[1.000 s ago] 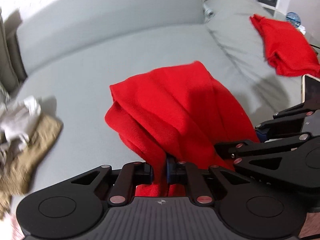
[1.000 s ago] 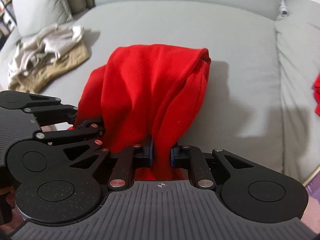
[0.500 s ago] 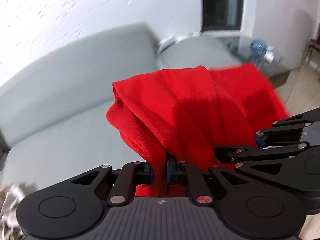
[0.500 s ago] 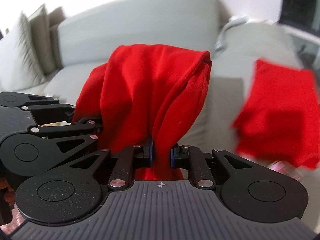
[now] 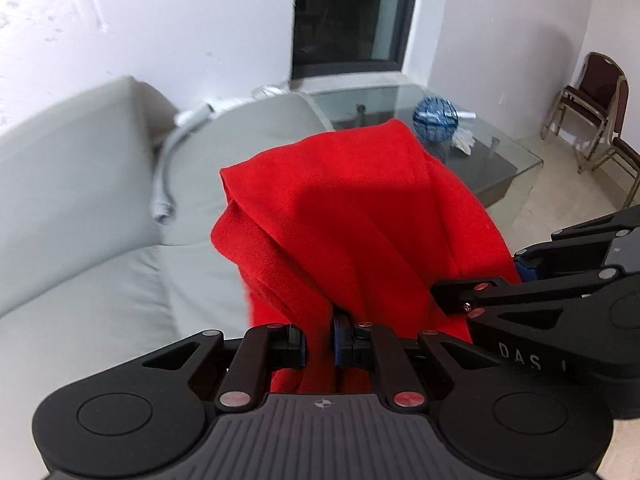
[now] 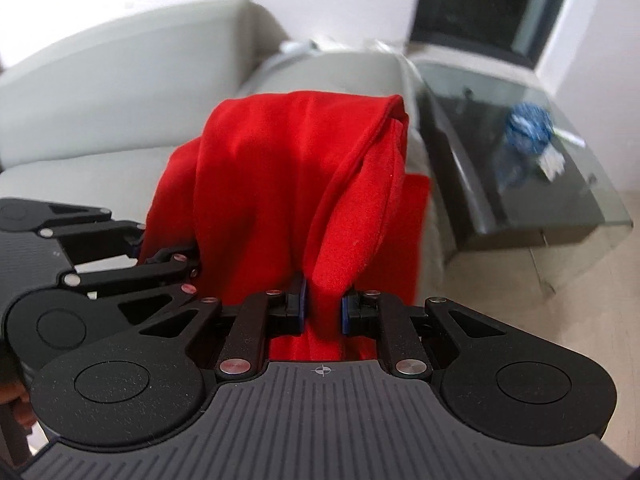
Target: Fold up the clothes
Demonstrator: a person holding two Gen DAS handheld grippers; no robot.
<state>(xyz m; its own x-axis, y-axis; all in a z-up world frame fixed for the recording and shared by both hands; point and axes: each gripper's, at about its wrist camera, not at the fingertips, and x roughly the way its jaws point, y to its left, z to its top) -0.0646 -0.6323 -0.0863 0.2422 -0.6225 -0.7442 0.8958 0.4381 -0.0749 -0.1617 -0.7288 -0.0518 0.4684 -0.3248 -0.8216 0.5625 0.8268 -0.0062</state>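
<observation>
While my left gripper (image 5: 319, 340) and right gripper (image 6: 323, 308) pinch the folded red fleece garment (image 5: 360, 224) between closed fingers, it hangs above the grey sofa (image 5: 80, 184).

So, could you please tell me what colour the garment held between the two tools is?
Plain bright red garment, no pattern; clearest in the right wrist view.

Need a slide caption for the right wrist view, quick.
Right tool and left tool both grip a folded red garment above the grey sofa.

Light: bright, even indoor light
Blur: sofa (image 6: 120, 92) and glass table (image 6: 520, 152) smeared in right view
Edges: fisheye bending, dark corners
</observation>
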